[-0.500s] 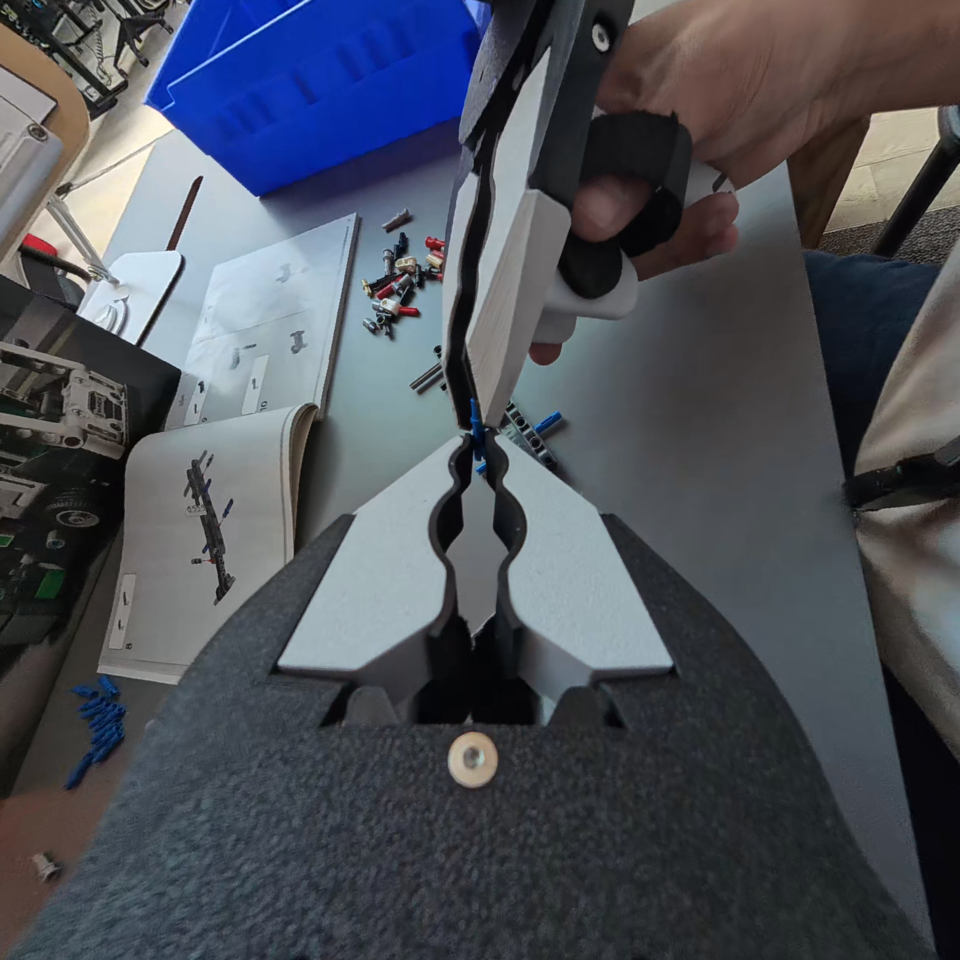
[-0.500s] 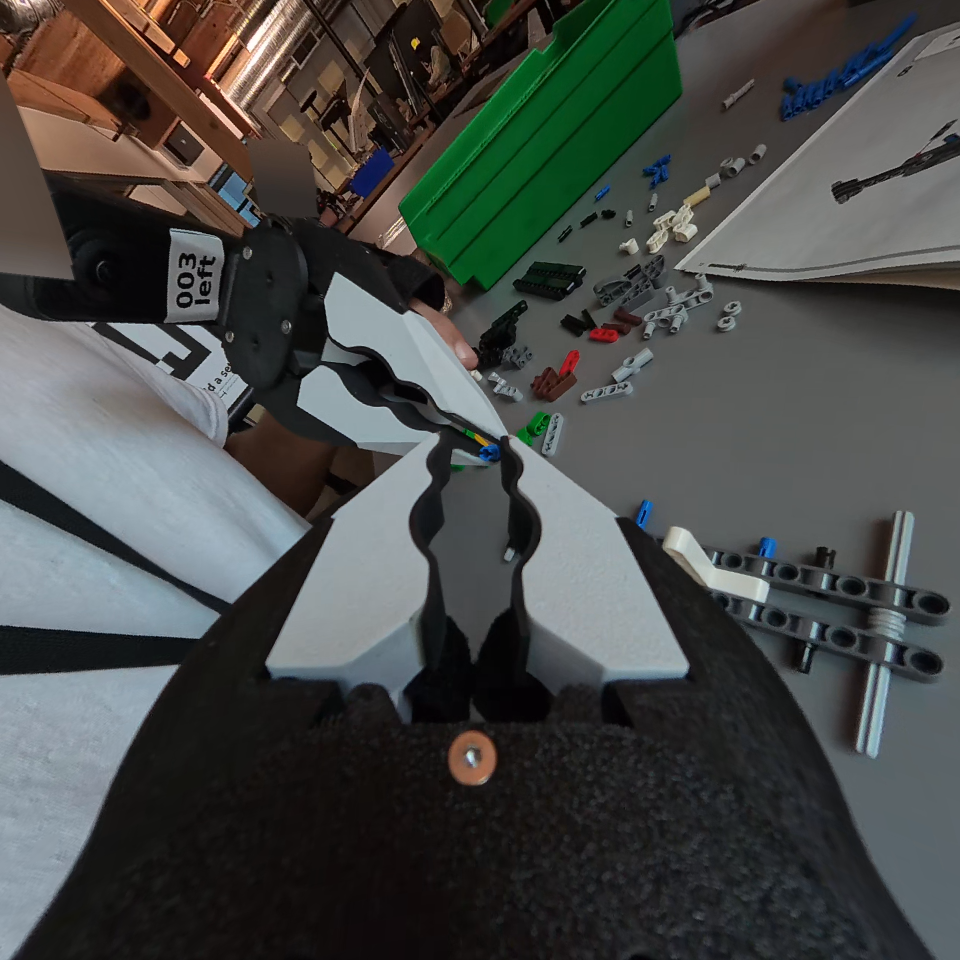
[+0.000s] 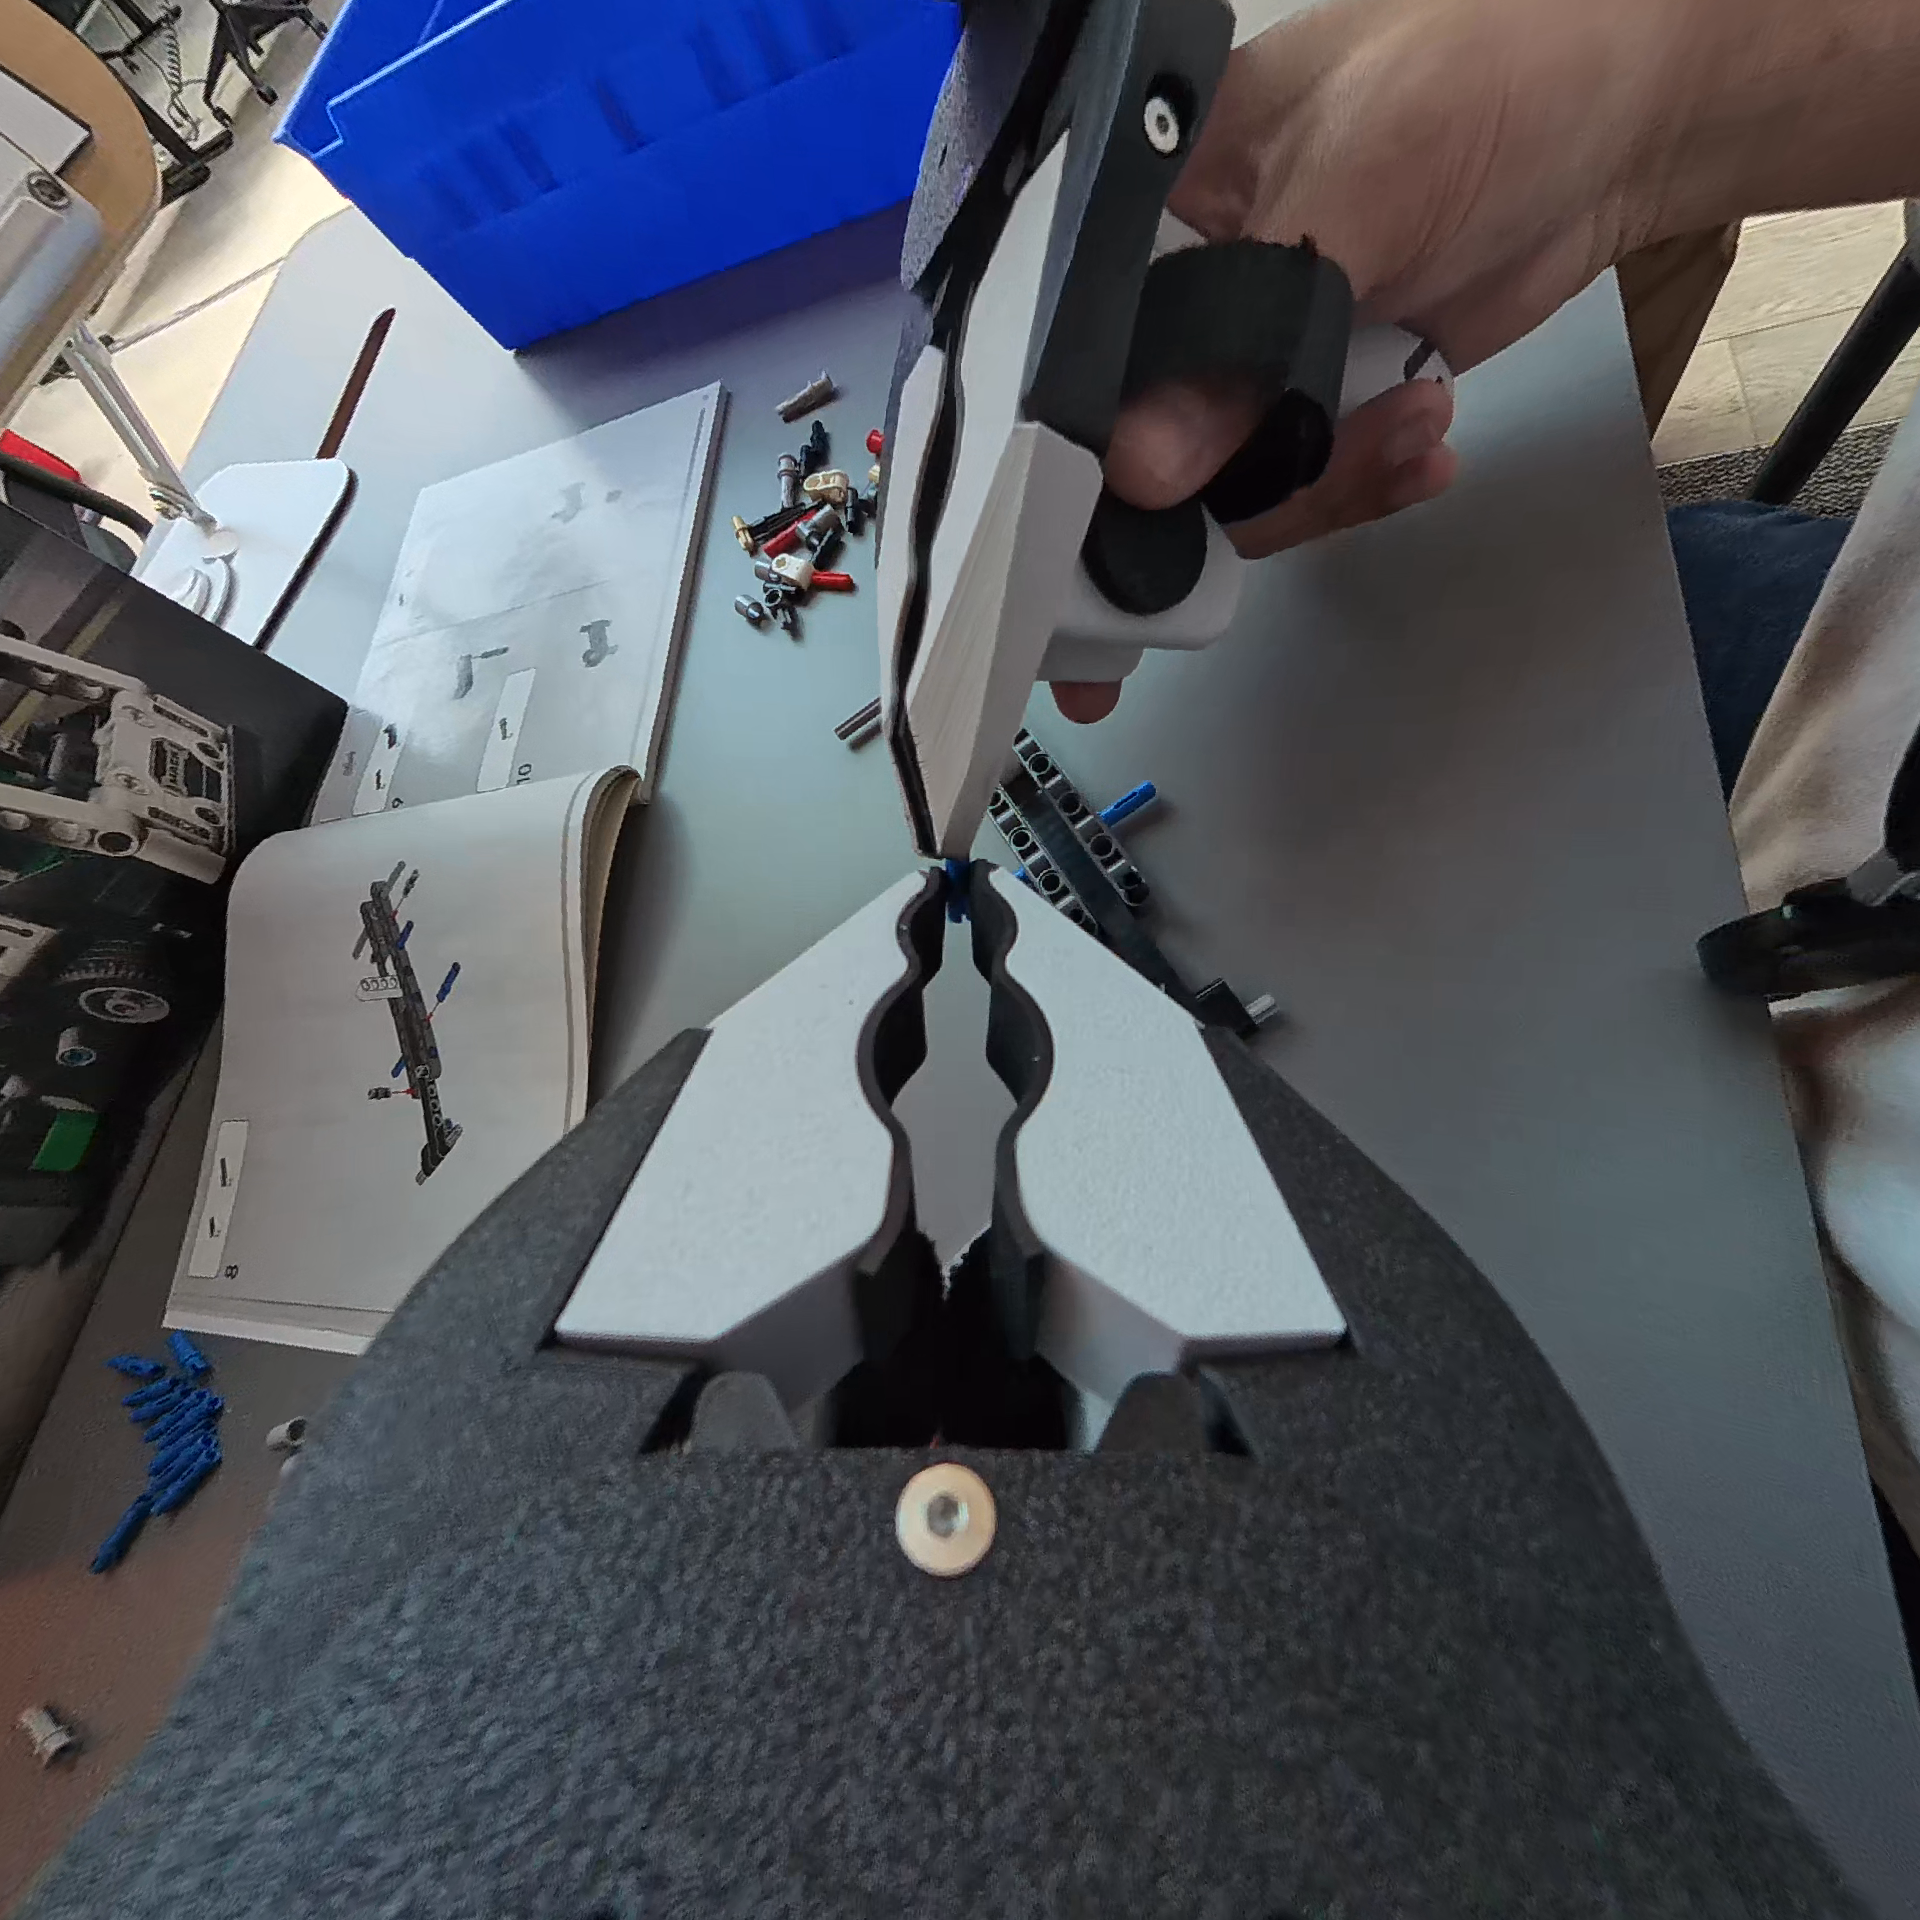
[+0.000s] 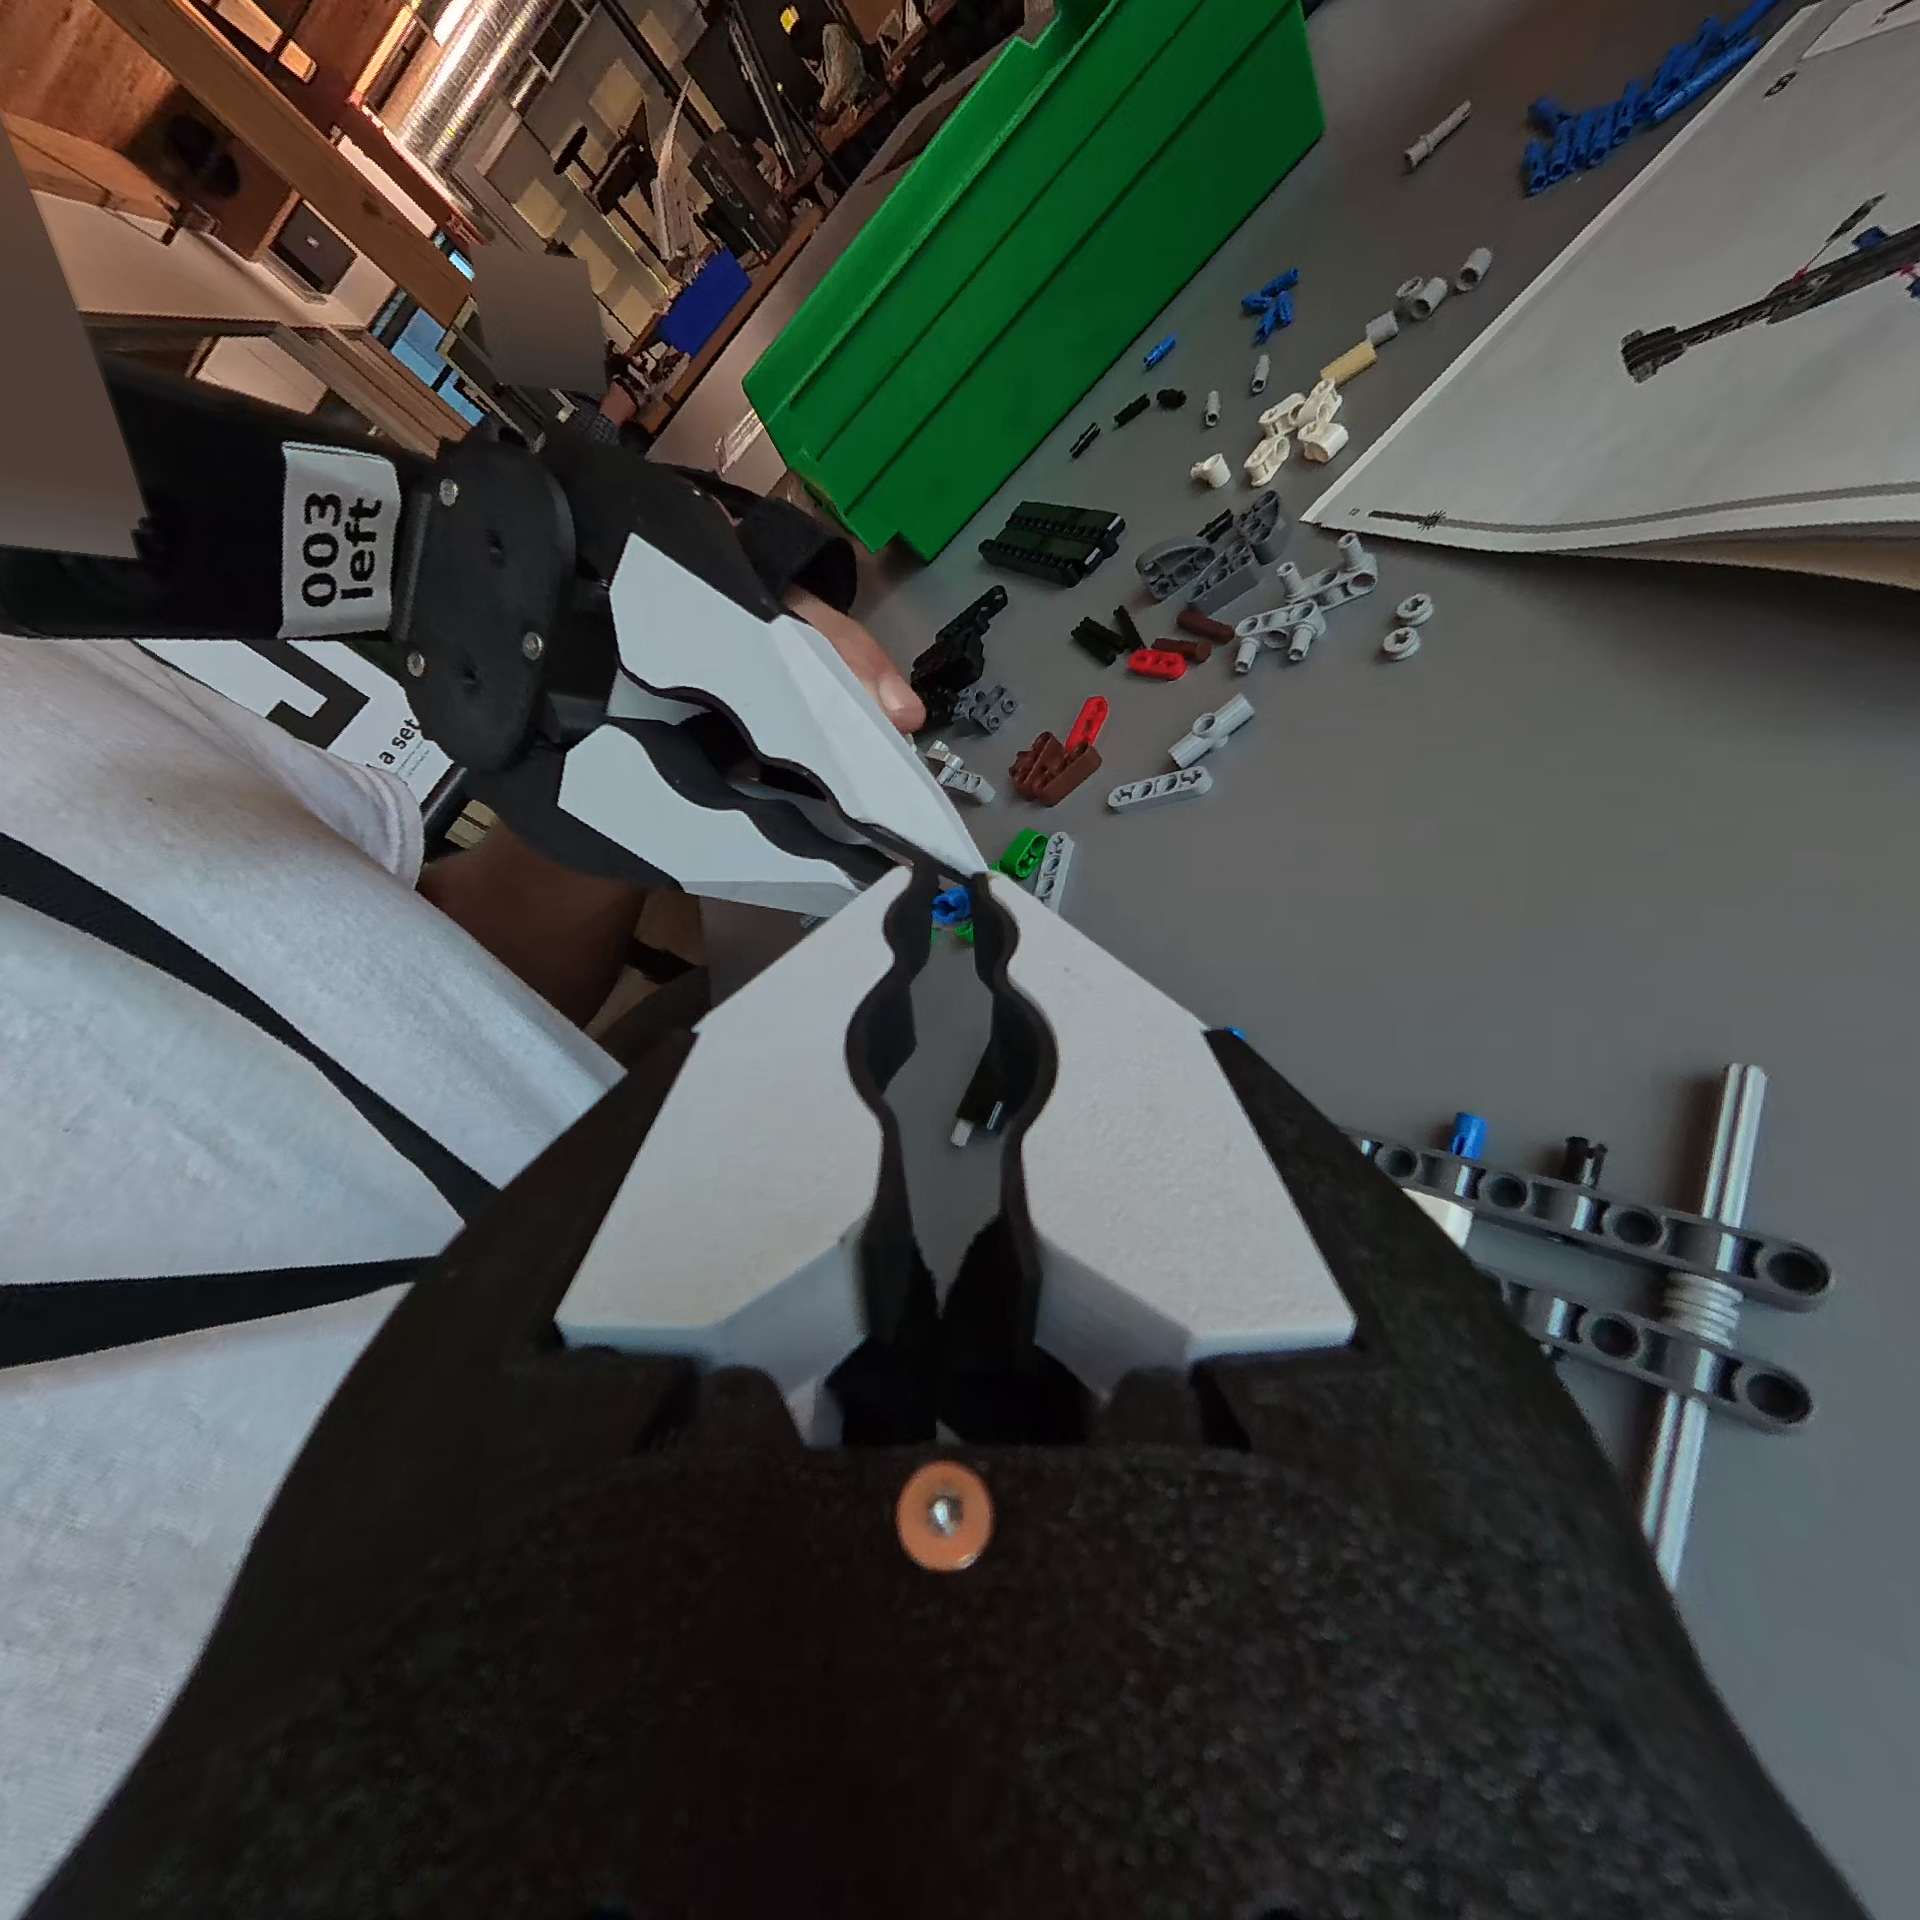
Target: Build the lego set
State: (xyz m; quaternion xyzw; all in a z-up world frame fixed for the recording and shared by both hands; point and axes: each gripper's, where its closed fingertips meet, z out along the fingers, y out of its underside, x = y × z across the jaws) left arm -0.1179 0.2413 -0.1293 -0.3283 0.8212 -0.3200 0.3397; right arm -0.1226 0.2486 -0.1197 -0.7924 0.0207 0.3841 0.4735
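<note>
Meeting tip to tip above the tabletop (image 3: 1455, 1039), the left gripper (image 3: 954, 902) and right gripper (image 4: 948, 902) both pinch one small blue pin (image 3: 956, 891), seemingly for a handover; the beam assembly (image 4: 1600, 1278) lies right of the right gripper.

The left tongs (image 3: 954, 896) have a rough black body with one round silver screw (image 3: 945, 1519) in the middle. Their two fingers (image 3: 769, 1153) are flat and pale grey, with wavy black edges on the inside. The right tongs (image 4: 951, 902) look the same, but their screw (image 4: 943, 1515) looks copper-coloured. From the side, the left one has a round black plate with small screws and a white label (image 4: 335, 540). A black strap (image 3: 1247, 343) wraps the fingers of the right hand (image 3: 1475, 208). The person wears a white shirt (image 4: 187, 1039) with black straps.
</note>
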